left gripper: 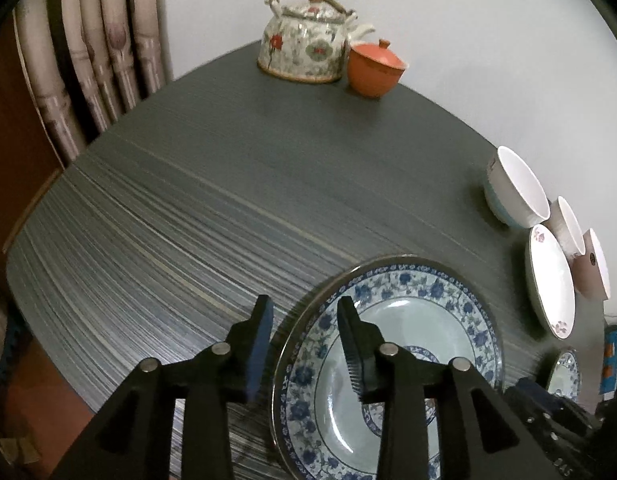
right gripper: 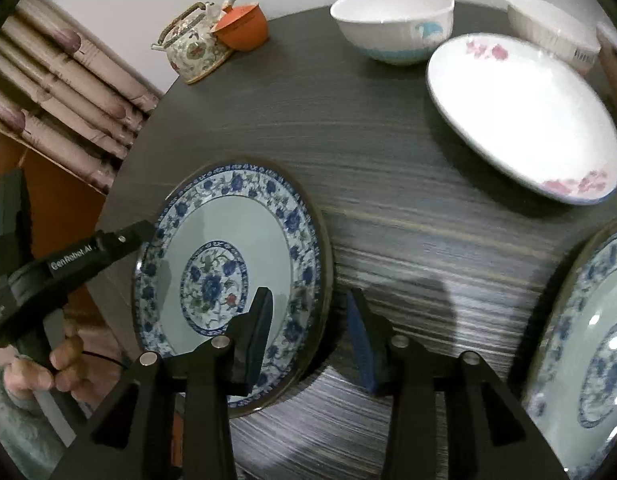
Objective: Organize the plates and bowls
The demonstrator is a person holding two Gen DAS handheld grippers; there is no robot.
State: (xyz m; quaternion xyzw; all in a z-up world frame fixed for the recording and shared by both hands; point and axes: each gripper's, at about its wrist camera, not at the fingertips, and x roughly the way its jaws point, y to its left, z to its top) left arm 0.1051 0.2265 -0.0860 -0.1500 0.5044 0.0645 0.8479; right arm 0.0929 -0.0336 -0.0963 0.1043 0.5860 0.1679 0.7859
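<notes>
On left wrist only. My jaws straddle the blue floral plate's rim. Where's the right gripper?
Observer: The right gripper straddles the opposite rim of the same blue floral plate. Its jaws are open, with one finger over the plate and one over the table.
Operator: I only see a sliver at my far right. What is it?
Observer: A second blue floral plate, lying apart from the first.
Operator: What's behind my camera?
Observer: A hand in a fluffy pale sleeve grips the left gripper by its handle.
</notes>
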